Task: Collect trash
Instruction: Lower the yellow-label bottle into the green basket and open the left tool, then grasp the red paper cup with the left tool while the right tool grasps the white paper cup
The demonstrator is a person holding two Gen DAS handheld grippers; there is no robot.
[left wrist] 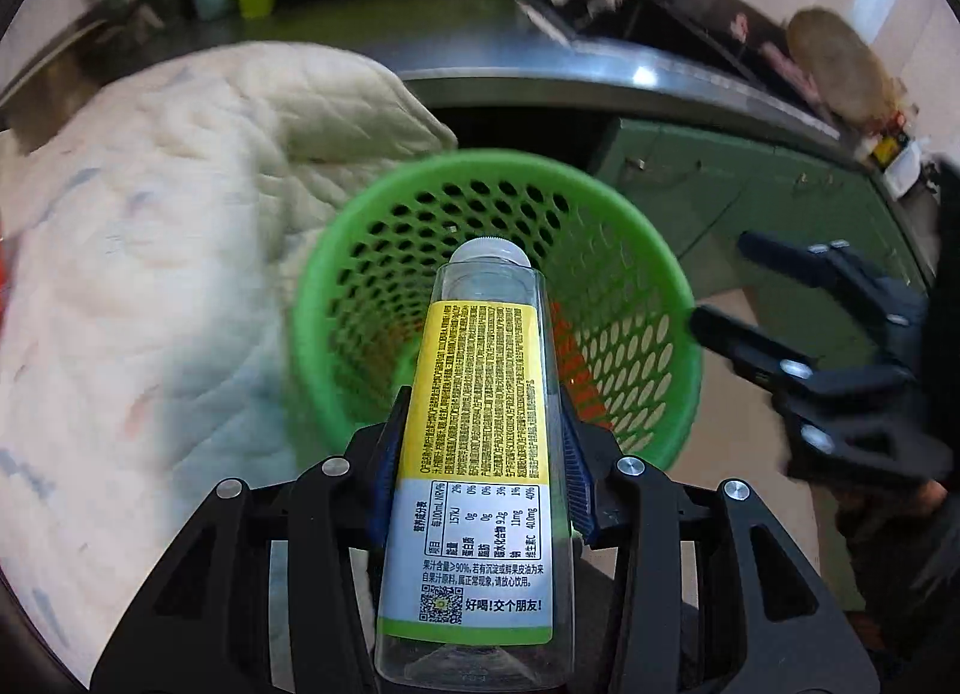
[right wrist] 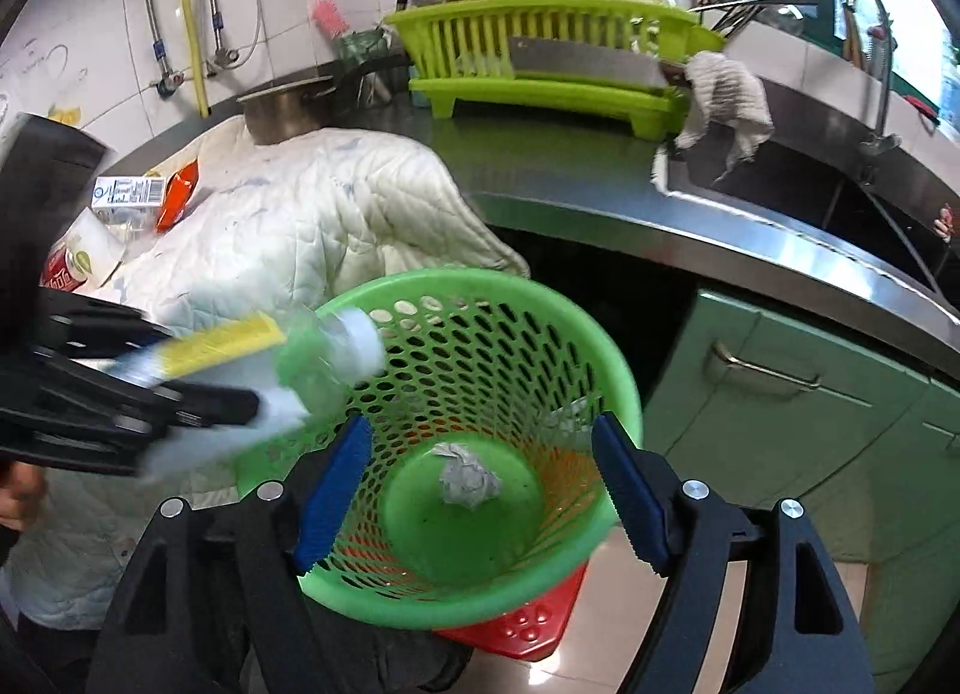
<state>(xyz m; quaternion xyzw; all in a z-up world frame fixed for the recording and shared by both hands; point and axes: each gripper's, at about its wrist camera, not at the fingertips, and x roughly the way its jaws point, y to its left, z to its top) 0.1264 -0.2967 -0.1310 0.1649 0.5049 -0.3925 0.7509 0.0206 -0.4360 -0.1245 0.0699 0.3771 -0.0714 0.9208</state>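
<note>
My left gripper is shut on a clear plastic bottle with a yellow label and white cap. The cap points into the mouth of a green perforated trash basket. In the right wrist view the same bottle is blurred over the basket's left rim. A crumpled paper ball lies at the basket's bottom. My right gripper is open and empty above the basket; it also shows at the right of the left wrist view.
A white quilted cloth drapes the steel counter. A carton, an orange wrapper and a cup lie on it. A green dish rack, a pot and a sink are behind. A red stool is under the basket.
</note>
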